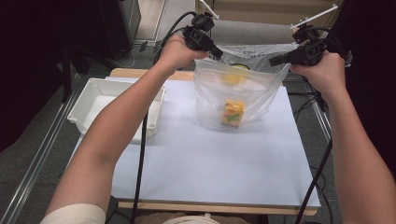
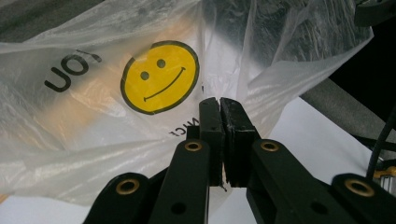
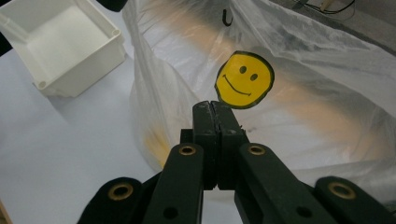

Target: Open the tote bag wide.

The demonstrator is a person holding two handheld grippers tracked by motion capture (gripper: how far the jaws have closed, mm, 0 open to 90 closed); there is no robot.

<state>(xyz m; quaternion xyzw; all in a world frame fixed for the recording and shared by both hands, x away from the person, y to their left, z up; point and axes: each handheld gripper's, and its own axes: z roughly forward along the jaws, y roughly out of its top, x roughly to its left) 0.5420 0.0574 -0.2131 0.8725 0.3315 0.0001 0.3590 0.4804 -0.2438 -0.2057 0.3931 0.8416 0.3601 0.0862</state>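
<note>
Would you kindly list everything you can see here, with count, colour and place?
bag: one, clear plastic with a yellow smiley, held up over the far middle of the sheet by both top edges
block: one, yellow, orange and green, at the bag's bottom
bin: one, white, on the sheet's left edge
sheet: one, white, covering the table
left gripper: one, black, shut on the bag's left edge
right gripper: one, black, shut on the bag's right edge
</note>
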